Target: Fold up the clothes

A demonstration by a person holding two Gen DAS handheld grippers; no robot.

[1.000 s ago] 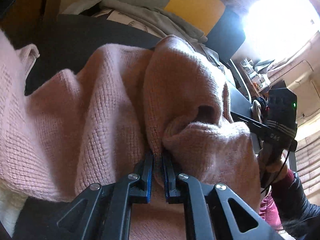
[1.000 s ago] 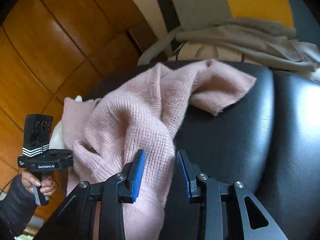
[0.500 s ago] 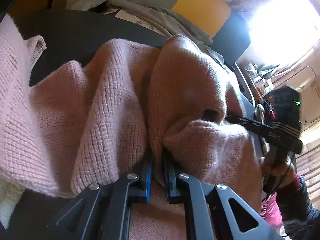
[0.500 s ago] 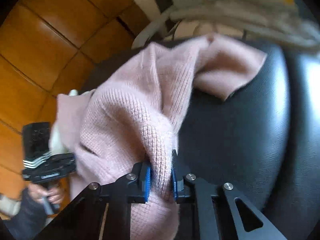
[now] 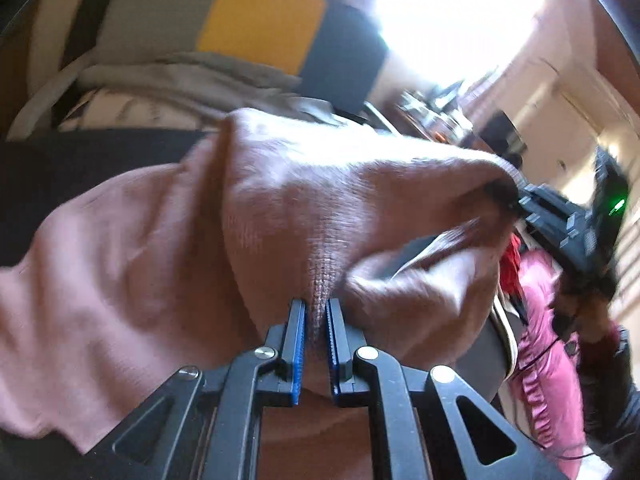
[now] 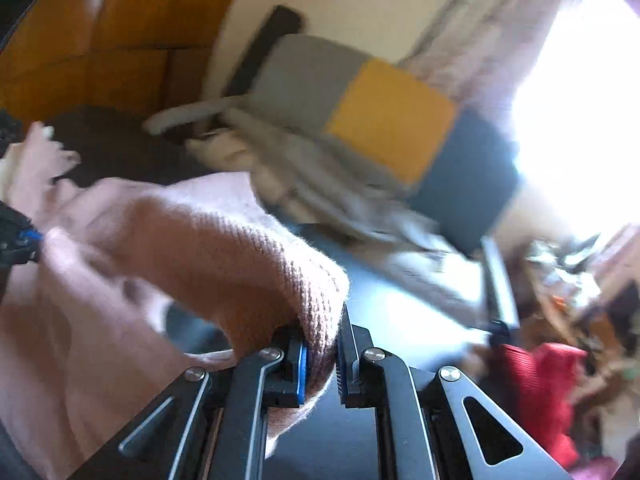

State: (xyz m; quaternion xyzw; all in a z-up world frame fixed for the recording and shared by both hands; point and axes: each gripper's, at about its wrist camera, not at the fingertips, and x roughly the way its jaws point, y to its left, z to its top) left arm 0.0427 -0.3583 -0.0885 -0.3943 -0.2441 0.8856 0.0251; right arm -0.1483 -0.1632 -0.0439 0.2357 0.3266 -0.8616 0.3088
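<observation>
A pink knitted sweater (image 5: pixel 168 240) is held up between both grippers over a black leather seat (image 5: pixel 80 160). My left gripper (image 5: pixel 317 312) is shut on a fold of its knit. In the right wrist view the same sweater (image 6: pixel 224 248) stretches off to the left, and my right gripper (image 6: pixel 322 344) is shut on its edge. The right gripper also shows in the left wrist view at the far right (image 5: pixel 516 204), pinching the sweater's far end. Both views are blurred by motion.
A grey, yellow and dark blue cushion (image 6: pixel 380 120) and a pile of grey clothes (image 6: pixel 320 184) lie at the back of the seat. A red garment (image 6: pixel 536 384) lies at lower right. Orange wood panelling (image 6: pixel 100 40) fills the left. A bright window (image 5: pixel 452 12) glares.
The right gripper closed on the sweater's edge, and both grippers have lifted and pulled the sweater taut between them. Both views have swung up toward the cushion and window.
</observation>
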